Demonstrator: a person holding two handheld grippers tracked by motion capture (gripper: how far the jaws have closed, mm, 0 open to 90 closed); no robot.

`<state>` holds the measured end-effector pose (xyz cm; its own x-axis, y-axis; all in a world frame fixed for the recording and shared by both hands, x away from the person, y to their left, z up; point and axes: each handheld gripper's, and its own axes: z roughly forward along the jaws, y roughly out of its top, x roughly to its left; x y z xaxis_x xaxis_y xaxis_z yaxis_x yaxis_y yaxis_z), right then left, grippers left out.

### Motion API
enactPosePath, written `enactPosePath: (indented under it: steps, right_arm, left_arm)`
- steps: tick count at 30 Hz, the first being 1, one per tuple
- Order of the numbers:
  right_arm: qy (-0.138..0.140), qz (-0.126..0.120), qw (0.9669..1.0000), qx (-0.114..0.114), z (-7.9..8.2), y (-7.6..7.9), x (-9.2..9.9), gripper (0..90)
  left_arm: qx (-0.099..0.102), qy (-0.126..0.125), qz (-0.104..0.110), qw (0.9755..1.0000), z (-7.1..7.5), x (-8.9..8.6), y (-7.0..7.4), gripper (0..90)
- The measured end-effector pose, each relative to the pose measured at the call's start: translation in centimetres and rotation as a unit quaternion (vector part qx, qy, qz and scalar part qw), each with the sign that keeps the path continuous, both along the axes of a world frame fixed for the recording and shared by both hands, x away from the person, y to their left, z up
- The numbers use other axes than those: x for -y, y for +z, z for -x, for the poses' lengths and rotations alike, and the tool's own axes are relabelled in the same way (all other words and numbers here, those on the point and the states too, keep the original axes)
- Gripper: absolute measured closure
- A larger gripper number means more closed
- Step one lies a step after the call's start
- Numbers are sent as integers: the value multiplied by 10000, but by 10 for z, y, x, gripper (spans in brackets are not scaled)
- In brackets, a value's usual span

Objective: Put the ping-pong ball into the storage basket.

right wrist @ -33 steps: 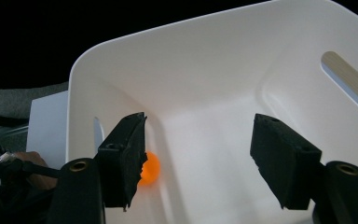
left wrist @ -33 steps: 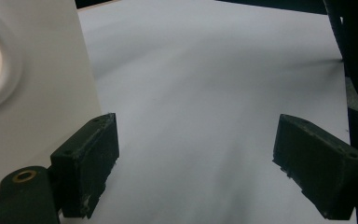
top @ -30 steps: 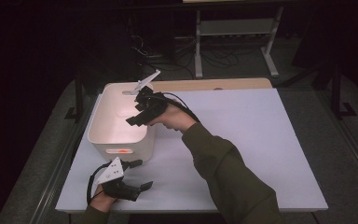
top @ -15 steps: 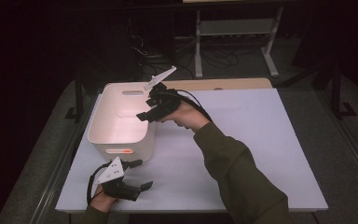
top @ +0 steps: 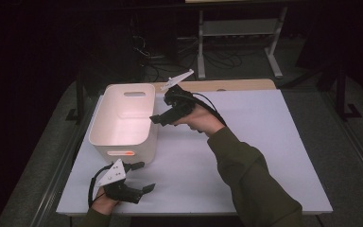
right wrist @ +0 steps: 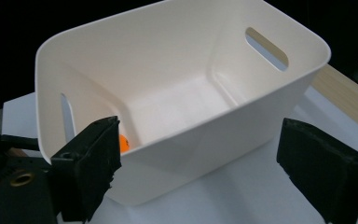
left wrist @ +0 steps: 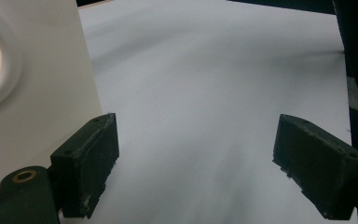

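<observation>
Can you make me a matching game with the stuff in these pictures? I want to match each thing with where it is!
Things:
1. white bin
2. orange ball
3. left gripper
4. right gripper

Places:
A. inside the bin, in a bottom corner
B. raised beside the bin's right rim
C. low at the table's near edge, in front of the bin
D. standing on the left part of the white table

Pairs: 1-D, 2-A, 3-C, 4-B

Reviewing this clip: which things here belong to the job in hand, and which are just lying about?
In play:
- white bin
- small orange thing in its corner
- right tool, open beside the bin
- left tool, open at the table's near edge

Lying about:
- metal stand behind the table
- floor cables
</observation>
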<state>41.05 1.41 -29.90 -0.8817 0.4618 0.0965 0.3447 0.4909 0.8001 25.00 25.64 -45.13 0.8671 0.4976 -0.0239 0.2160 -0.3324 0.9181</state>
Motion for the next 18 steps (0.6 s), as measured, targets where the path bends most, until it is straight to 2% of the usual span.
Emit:
enactPosePath:
  steps: [2,6,18]
  right_arm:
    - [-82,-10,10000,-16,0,-2,4,58]
    - [-246,-13,9997,78,0,-6,10,19]
    - [-488,-74,9986,181,6,-19,34,9]
  left_arm:
    - [3,1,-1,10000,0,0,0,141]
    - [5,-2,-4,10000,0,0,0,141]
    - [-14,-1,-6,10000,0,0,0,141]
